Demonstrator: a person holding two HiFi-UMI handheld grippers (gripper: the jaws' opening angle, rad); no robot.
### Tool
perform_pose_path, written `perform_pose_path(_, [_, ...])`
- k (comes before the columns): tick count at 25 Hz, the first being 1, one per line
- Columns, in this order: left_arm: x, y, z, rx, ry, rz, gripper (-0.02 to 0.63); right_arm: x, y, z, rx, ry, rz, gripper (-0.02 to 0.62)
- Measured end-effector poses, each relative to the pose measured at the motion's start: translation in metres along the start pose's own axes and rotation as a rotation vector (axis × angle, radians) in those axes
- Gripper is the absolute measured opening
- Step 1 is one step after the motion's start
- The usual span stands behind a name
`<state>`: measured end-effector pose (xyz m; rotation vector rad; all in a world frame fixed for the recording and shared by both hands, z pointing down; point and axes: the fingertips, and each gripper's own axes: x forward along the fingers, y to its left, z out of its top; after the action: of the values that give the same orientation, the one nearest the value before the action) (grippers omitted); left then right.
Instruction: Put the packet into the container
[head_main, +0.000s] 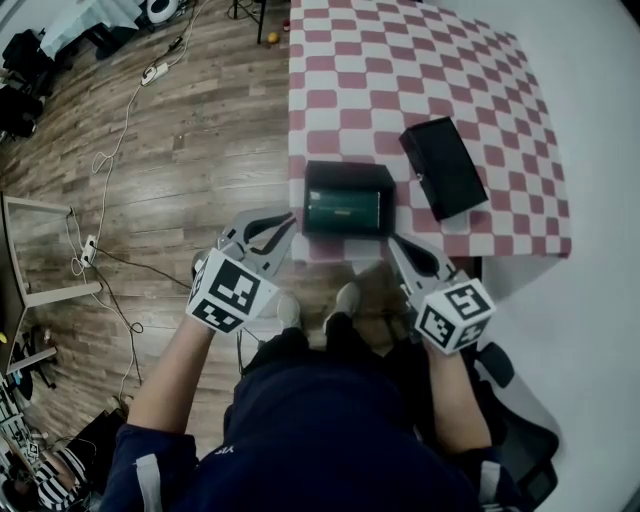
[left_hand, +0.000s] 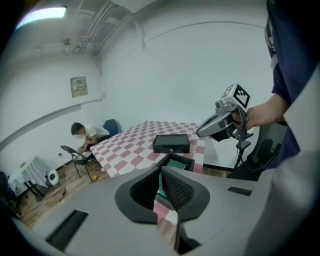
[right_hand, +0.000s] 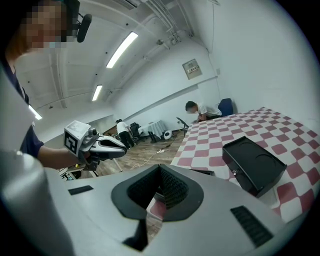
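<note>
- The container (head_main: 345, 171) stands open at the near edge of the bench (head_main: 400, 70), and the green packet (head_main: 343, 211) lies flat inside it. I judge the task done.
- A closed black case (head_main: 445, 167) lies just beside the container, on its right. It may be the lid, but I cannot tell.
- My left gripper (head_main: 291, 218) and right gripper (head_main: 393, 241) flank the container short of the bench edge, both with jaws together and nothing in them.
- The room is white-walled, with cables (head_main: 120, 140) trailing over a wooden floor (head_main: 200, 110).
- The bench wears a red-and-white checked cloth.
</note>
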<state>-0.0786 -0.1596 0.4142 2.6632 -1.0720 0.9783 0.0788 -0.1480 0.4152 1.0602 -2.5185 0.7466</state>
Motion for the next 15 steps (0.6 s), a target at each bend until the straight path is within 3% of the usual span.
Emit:
perform_pose_path(4, [-0.018,0.002,-0.016,-0.103,-0.039,0.000,0.032,0.003,0.016,0.004,-0.036,-0.010,0.009,0.017])
perform_pose_path(15, [-0.045,0.003,-0.042,-0.223,-0.074,0.013,0.028,0.012,0.046,0.017,-0.117,-0.012,0.022,0.015])
